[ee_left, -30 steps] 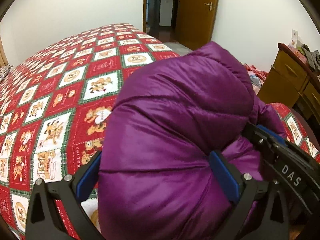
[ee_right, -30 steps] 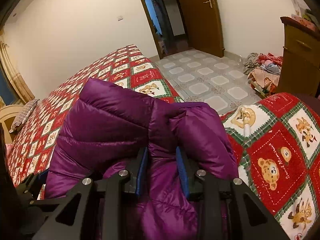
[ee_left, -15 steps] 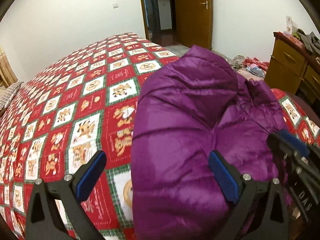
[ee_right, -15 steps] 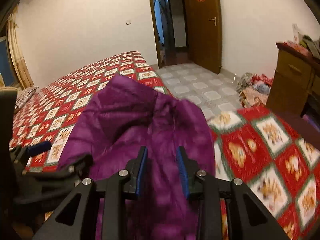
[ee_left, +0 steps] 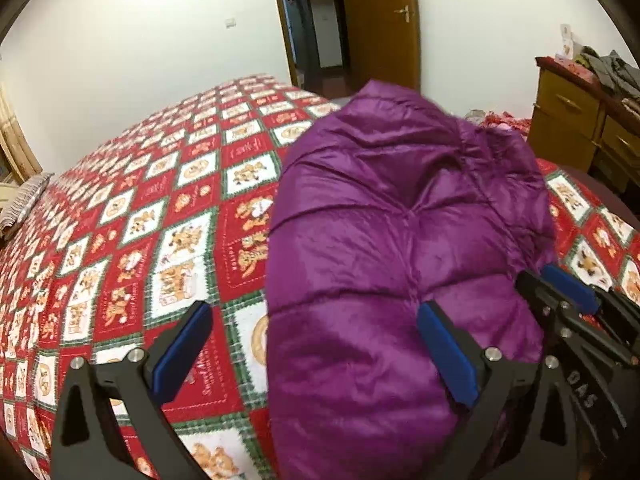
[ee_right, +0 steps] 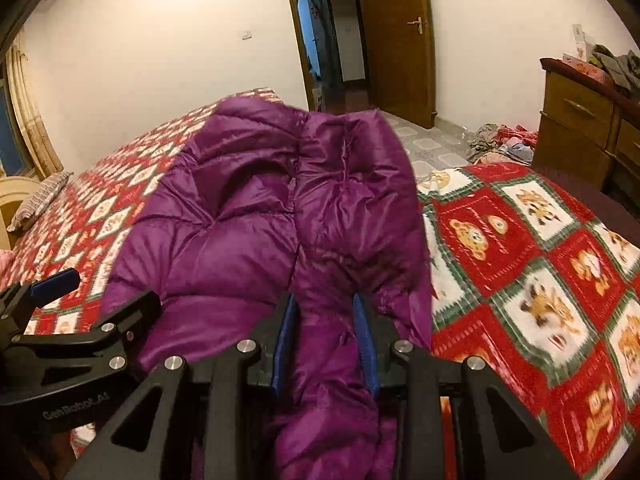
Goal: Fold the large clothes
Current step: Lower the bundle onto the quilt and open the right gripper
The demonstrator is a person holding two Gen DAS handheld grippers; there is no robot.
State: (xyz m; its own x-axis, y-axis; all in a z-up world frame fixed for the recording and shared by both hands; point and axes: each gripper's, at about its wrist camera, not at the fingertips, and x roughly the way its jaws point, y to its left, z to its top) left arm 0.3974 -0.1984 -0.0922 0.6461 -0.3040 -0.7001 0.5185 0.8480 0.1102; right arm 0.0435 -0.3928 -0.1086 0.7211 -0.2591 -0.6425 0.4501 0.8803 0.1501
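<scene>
Right gripper (ee_right: 325, 336): blue pads (ee_right: 285, 340) clamped on a thick fold of the purple down jacket (ee_right: 256, 216), the padded cloth bunched between them and running back under the black frame. Left gripper (ee_left: 316, 356): fingers spread wide, the right-hand blue pad (ee_left: 446, 354) pressed into the jacket's (ee_left: 400, 240) puffy side, the left-hand pad (ee_left: 182, 350) standing clear over the bedspread (ee_left: 132, 240) with nothing touching it. No squeeze there, only contact on one side.

Jacket heaped in a rounded bundle on the bed, near its foot edge, quilted seams showing across the top, one panel folded over along a central ridge. Seen from the right wrist, the left gripper (ee_right: 60, 292) at the bundle's left flank; seen from the left wrist, the right gripper (ee_left: 572, 296) at the bundle's far right edge.

Under it all, a red, white and green checked bedspread (ee_right: 520, 240) printed with bears, covering the whole bed. A striped pillow (ee_right: 38, 200) at the far left end. Beyond the bed, a tiled floor (ee_right: 432, 144), a heap of clothes (ee_right: 502, 140) on it, a wooden dresser (ee_right: 576, 120) at right with things piled on top, and a brown door (ee_right: 400, 40) standing open beside a dark doorway.
</scene>
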